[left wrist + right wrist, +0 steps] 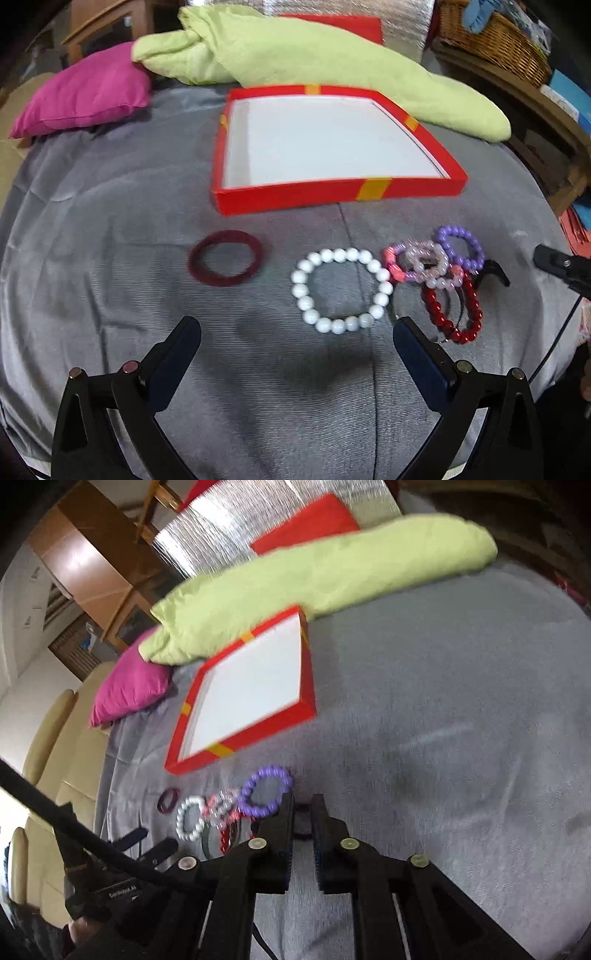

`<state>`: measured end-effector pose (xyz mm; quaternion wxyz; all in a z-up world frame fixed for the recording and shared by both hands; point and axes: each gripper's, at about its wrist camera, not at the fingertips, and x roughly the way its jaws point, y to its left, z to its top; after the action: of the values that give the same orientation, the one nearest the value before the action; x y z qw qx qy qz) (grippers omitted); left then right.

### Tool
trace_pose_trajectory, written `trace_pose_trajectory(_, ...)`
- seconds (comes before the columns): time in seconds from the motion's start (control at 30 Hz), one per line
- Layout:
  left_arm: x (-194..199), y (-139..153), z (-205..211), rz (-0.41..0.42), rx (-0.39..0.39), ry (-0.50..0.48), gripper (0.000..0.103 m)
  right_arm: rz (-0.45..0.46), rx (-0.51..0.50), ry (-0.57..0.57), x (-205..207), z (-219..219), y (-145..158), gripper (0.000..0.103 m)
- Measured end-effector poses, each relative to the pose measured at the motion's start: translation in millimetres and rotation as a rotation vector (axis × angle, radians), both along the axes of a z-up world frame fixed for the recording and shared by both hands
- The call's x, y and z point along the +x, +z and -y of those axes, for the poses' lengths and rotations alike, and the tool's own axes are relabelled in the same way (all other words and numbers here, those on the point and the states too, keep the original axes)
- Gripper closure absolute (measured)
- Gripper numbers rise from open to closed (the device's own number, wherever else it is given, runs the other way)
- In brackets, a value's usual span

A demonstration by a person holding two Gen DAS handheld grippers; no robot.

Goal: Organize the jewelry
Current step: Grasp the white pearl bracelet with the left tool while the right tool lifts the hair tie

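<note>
A red box (406, 186) with a white inside lies open on the grey bedcover; it also shows in the right wrist view (243, 738). In front of it lie a dark red ring bracelet (226, 261), a white bead bracelet (341, 291), and a heap of pink, purple (460, 246) and red bead bracelets (452, 314) with a black hair clip (493, 273). My left gripper (295, 332) is open above the cover just before the white bracelet. My right gripper (303, 805) is nearly shut, empty, beside the purple bracelet (264, 792).
A green cloth (314, 55) and a pink cushion (88, 92) lie behind the box. A wicker basket (491, 40) stands on a wooden shelf at the right. A beige sofa (55, 746) is at the left in the right wrist view.
</note>
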<state>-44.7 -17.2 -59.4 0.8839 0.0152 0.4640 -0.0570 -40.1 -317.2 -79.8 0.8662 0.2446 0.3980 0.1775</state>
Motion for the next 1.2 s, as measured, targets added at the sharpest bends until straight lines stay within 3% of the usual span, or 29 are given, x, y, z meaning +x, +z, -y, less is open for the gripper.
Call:
trace_pose_trajectory(0.07,4.3,-4.1,1.4,-0.02,0.002,-0.011,0.0,-0.048,-0.023,0.019,3.8,-5.6,-6.3,0.08)
trace_pose_trajectory(0.13,9.5,-6.3,-0.4,-0.033,-0.012,-0.01,0.0,-0.069,-0.061,0.029,5.0,-12.0,-9.0,0.05)
trace_pose_trajectory(0.17,12.1,-6.8,-1.1,-0.037,-0.018,-0.01,0.0,-0.059,-0.072,0.034,3.9,-15.2,-8.6,0.046)
trace_pose_trajectory(0.37,25.3,-14.2,0.9,-0.06,-0.018,-0.028,0.001,-0.035,-0.19,0.083,6.9,-36.1,-10.9,0.044)
trace_pose_trajectory(0.57,28.0,-11.9,6.1,-0.032,-0.004,-0.068,0.015,0.007,-0.33,0.127,14.4,-56.7,-13.5,0.043)
trace_pose_trajectory(0.67,26.0,-10.3,9.7,-0.01,0.01,-0.095,0.028,0.033,-0.375,0.142,17.8,-64.1,-13.6,0.052)
trace_pose_trajectory(0.73,25.8,-7.8,9.8,0.008,0.005,-0.098,0.044,0.045,-0.406,0.15,19.4,-67.8,-13.7,0.081)
trace_pose_trajectory(0.83,24.9,-5.9,4.6,0.023,0.014,-0.079,0.065,0.058,-0.416,0.123,17.6,-65.5,-12.4,0.091)
trace_pose_trajectory(0.93,23.5,-2.7,-1.6,0.036,-0.017,-0.073,0.086,0.087,-0.379,0.094,11.7,-56.5,-5.3,0.093)
trace_pose_trajectory(1.0,20.9,-0.8,-2.2,0.047,-0.043,-0.09,0.093,0.114,-0.347,0.073,7.0,-48.2,1.1,0.093)
trace_pose_trajectory(1.2,10.6,5.2,3.5,0.091,-0.036,-0.122,0.093,0.152,-0.233,0.031,1.4,-34.9,14.8,0.093)
